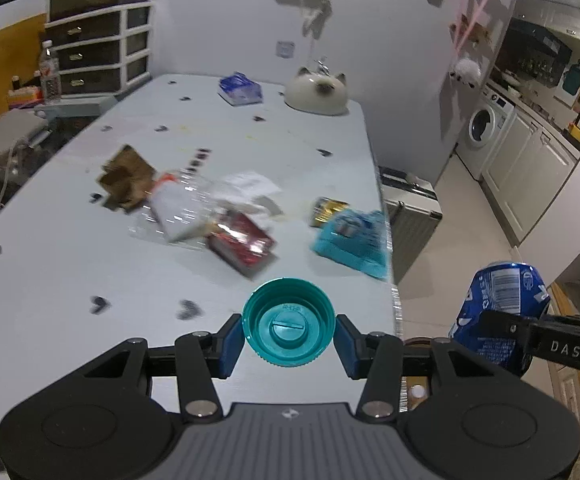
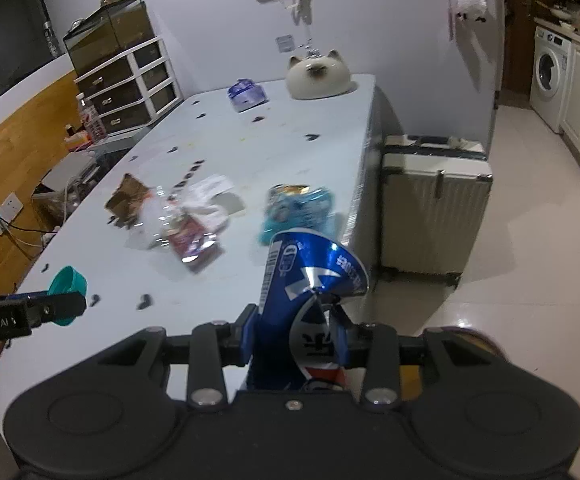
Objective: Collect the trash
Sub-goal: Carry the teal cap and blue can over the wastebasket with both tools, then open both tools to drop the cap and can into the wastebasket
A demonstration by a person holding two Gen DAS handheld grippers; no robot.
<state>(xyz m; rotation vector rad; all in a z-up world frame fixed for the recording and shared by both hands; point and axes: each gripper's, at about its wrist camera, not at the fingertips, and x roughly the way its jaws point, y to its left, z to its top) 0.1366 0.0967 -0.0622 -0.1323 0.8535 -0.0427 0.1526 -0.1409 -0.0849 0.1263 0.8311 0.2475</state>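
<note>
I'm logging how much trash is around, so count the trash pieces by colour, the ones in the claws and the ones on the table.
Teal or blue: 3, namely bottle cap in the left claw, crushed can in the right claw, teal wrapper.
Red: 1, red packet.
Brown: 1, cardboard scrap.
Clear or white: 2, plastic bottle, crumpled paper.
Gold: 1, foil packet.
Total: 8

The cap (image 1: 289, 322) is teal plastic, smooth and a little glossy. The can (image 2: 310, 300) is thin blue metal, shiny and crumpled. The table (image 1: 70, 272) has a pale, matt, smooth top. On it lie a clear plastic wrapper (image 1: 178, 208), glossy and wrinkled, a red foil packet (image 1: 244, 246) that reflects light, and brown torn cardboard (image 1: 126, 178), dull and rough. The suitcase (image 2: 434, 216) has a ribbed hard shell.
</note>
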